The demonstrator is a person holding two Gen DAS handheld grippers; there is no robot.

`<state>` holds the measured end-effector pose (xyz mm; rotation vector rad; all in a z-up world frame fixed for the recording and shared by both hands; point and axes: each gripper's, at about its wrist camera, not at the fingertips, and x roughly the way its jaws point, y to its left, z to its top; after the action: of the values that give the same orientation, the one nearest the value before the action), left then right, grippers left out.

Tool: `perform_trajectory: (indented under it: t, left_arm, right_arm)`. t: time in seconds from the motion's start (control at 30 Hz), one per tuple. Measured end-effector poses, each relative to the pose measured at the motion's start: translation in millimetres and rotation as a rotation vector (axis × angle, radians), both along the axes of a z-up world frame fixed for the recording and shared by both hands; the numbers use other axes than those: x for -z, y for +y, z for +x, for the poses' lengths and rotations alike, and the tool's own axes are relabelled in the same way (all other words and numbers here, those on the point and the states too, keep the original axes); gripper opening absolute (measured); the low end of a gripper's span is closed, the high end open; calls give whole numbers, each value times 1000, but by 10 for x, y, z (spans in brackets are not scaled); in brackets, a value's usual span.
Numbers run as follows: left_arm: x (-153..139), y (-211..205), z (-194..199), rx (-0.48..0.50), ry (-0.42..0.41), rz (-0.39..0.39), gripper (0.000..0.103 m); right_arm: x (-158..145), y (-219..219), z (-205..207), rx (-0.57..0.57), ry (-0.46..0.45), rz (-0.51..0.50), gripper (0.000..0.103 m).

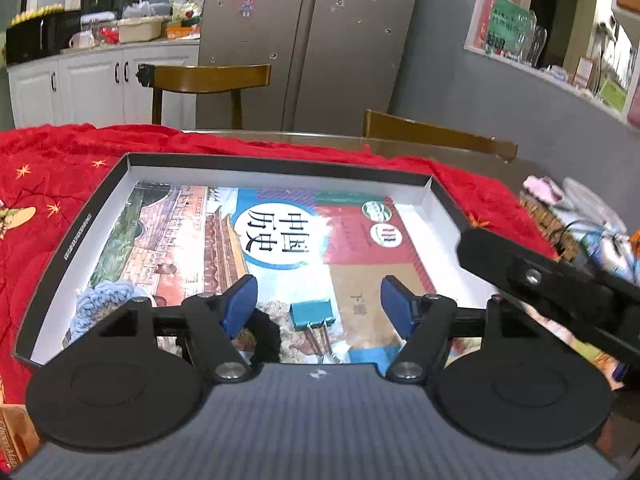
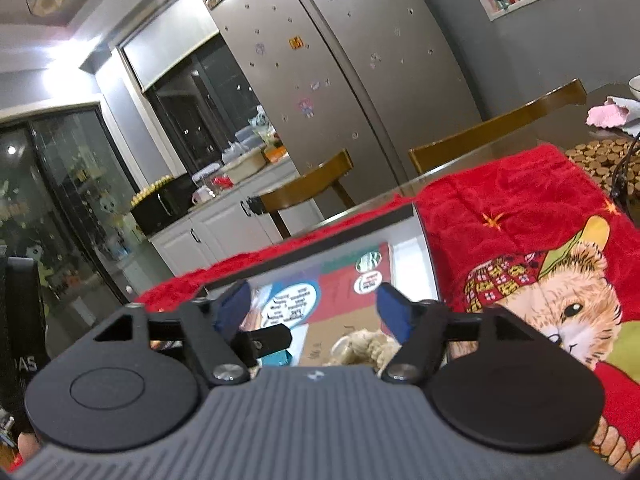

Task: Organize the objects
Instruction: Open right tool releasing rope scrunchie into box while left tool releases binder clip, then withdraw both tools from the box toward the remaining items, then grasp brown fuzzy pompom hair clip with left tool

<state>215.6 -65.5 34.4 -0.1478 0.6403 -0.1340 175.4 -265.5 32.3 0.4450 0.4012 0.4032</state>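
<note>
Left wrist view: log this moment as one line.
left claw: open, empty | binder clip: loose on book | book: in box lid | right claw: open

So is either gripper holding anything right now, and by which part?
Nothing is held. The left gripper stands open over the teal binder clip lying on the book; the right gripper is open too, pads touching nothing.

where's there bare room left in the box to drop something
Free: the book cover's middle and far part, up to the box far wall. Crowded: the near edge, with the blue knit, teal clip and tan plush by both open claws.
</note>
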Motion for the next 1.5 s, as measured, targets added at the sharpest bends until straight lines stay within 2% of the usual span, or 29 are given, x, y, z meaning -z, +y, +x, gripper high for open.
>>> perform_trajectory:
  t: [0.07,0.13,0.23,0.47,0.6,0.73,0.8,0.87,0.93,0.97,1.03,1.13,1.2,1.27,1.4,1.5]
  left_arm:
    - [-89,52,-18,-2,-14,-17,73]
    - [-204,103,-55,-2,-44,-9,73]
    - [-403,186,-139,-9,-104,8,73]
    - [-985,434,-476,-3,-247,46,76]
    - [-1303,516,-769,-36,-338,89,81]
    - [-1416,545,-1135,-34,-392,115,83]
    - [-1396,548,-1302,-23,-389,141,83]
    - [-1319,556,-1456,-30,-374,172,83]
    - [-1174,584,-1598,-18,-350,186,83]
    - [-1073,591,-1677,0,-340,197,83]
    - [-851,596,-1823,21,-348,223,83]
    - [-553,568,-1908,40,-359,261,83]
    - [-394,580,-1895,66,-334,226,83]
    - [-274,593,-1855,90,-306,186,83]
    - [-54,591,-1769,124,-241,190,83]
    - [44,601,-1663,152,-194,169,83]
  right_arm:
    - [-58,-39,-36,7,-14,9,89]
    - [-111,-71,-69,12,-28,18,92]
    - [-201,-123,-139,20,-63,44,103]
    - [-396,-165,-341,15,-138,94,103]
    - [-510,-145,-470,12,-168,108,103]
    - [-578,-35,-595,-5,-155,97,103]
    - [-568,17,-649,3,-99,121,103]
    - [-508,26,-722,8,-20,228,103]
    - [-460,62,-772,-52,11,285,103]
    - [-451,106,-795,-84,14,279,103]
    - [-429,208,-814,-108,2,222,103]
    - [-385,407,-761,-105,7,79,103]
    - [-319,511,-721,-88,19,7,103]
    - [-255,552,-655,-66,42,-25,103]
    - [-71,579,-571,-71,138,-57,103]
    - [8,631,-558,-92,165,-103,103]
